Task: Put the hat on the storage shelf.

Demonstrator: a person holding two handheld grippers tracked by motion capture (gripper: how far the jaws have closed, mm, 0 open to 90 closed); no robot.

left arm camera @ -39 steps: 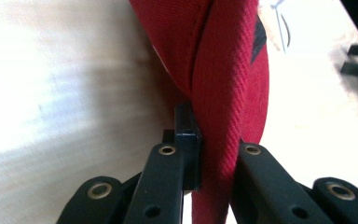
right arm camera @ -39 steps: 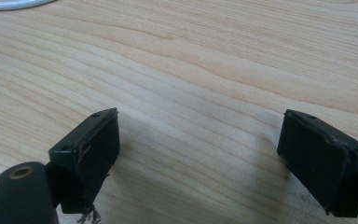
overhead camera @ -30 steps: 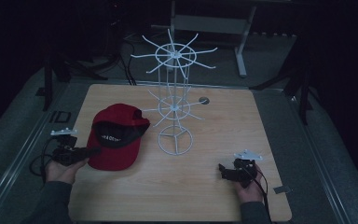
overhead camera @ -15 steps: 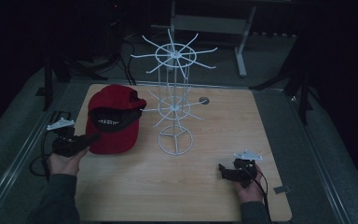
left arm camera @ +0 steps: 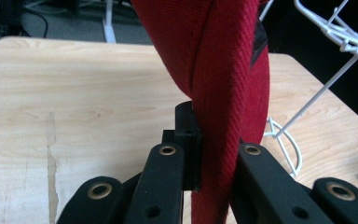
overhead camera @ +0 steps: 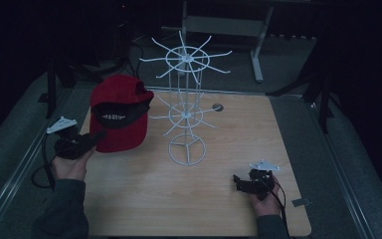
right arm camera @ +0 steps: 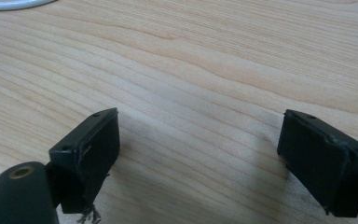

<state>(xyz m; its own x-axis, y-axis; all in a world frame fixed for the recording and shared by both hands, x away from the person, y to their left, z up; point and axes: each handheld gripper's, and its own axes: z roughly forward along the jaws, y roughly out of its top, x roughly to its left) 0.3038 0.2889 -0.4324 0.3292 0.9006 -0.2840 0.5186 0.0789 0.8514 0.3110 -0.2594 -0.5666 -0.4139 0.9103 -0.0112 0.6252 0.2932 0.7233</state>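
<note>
Red cap (overhead camera: 118, 115) held up by the left gripper (overhead camera: 93, 140)

Its jaws pinch the cap's edge, left of the white wire rack (overhead camera: 186, 109) — the right gripper (overhead camera: 239, 183) sits low on the table (overhead camera: 238, 134), jaws wide apart.

High view: above the table's (overhead camera: 144, 199) 6 o'clock edge, facing 12, far.
Left gripper view: close, on cap (left arm camera: 223, 93).
Right gripper view: close, down on tabletop.
Shared: rack (overhead camera: 186, 119).
</note>
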